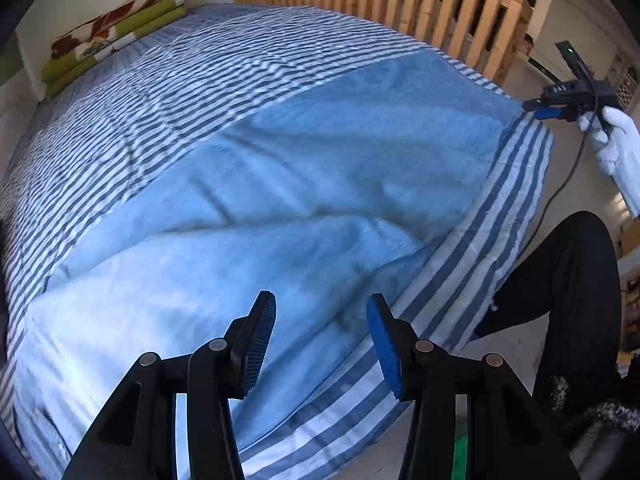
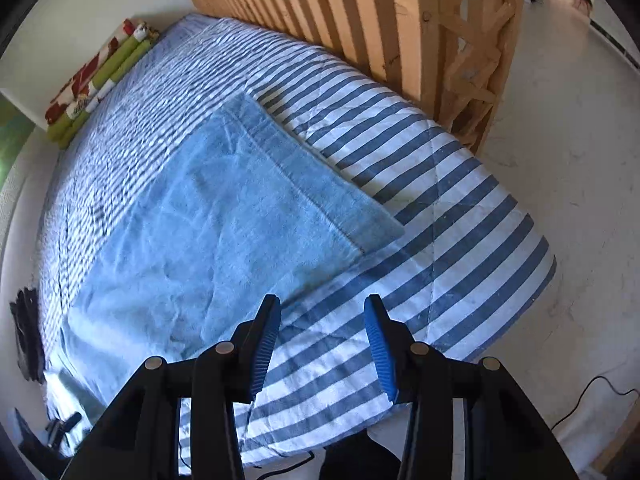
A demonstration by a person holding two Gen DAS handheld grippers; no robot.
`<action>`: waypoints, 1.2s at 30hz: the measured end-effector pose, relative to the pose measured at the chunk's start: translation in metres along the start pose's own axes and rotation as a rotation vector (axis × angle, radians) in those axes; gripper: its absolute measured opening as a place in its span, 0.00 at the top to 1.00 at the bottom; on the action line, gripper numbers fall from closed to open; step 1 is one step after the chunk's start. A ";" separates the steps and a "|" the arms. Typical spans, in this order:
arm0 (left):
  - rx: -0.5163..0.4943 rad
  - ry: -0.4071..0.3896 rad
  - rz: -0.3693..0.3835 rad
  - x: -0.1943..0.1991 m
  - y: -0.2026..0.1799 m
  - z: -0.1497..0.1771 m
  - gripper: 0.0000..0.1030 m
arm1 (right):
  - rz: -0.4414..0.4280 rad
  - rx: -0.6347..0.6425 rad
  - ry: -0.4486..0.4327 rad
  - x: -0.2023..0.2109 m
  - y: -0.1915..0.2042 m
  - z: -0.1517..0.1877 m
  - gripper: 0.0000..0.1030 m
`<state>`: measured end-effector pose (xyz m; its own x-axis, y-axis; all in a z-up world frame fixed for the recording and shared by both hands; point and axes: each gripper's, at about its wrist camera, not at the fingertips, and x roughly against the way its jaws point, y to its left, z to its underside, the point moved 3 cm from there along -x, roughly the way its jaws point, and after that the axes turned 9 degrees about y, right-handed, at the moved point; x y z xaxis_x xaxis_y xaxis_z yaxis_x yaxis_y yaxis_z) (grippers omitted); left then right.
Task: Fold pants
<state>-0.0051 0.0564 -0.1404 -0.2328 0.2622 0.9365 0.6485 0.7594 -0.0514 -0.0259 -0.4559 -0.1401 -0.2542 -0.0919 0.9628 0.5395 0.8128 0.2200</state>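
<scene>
The light blue pants (image 2: 208,216) lie spread flat on the striped bedcover (image 2: 460,248), one end running toward the slatted wooden headboard (image 2: 344,12), the other toward the near corner of the bed; they look already doubled leg on leg, though I cannot be sure from here, since the cloth reads as one broad panel with a stitched hem band along the far edge. Both tools are free of it: the left gripper (image 1: 320,340) hangs over the near end of the pants with its jaws about half apart and nothing between them; the right gripper (image 2: 320,344) hovers over bare stripes just beside the pants' edge, jaws parted and empty. In the left view the right-hand tool shows at the far corner of the cloth, held in a white-gloved hand (image 1: 616,148).

My guess is that a lay-flat has just been finished and the next fold is due; that calls for each tool to pinch a corner at one end, thin edge between the pads, and carry it over to the other end, keeping the edges square.

The fabric is soft, faintly napped, creased in shallow ridges; the bedcover is quilted cotton, blue on white; a folded patterned blanket (image 1: 112,36) sits at the far end.
</scene>
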 end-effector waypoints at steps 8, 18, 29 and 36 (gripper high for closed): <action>0.458 -0.086 -0.164 0.076 0.160 0.103 0.50 | 0.137 0.294 -0.177 0.042 0.097 0.037 0.61; 1.033 -0.107 -0.302 0.131 0.324 0.285 0.43 | -0.076 0.840 -0.076 0.017 0.293 0.140 0.61; 1.180 -0.108 -0.070 0.102 0.288 0.342 0.39 | -0.077 1.246 0.010 -0.046 0.407 0.254 0.61; 1.241 -0.144 0.099 0.083 0.263 0.339 0.50 | -0.068 1.310 -0.011 -0.057 0.425 0.273 0.61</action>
<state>-0.0998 0.4799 -0.1938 -0.3499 0.3533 0.8676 -0.4329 0.7604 -0.4842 -0.0010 0.0517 -0.1446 -0.2598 -0.1546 0.9532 -0.6478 0.7600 -0.0532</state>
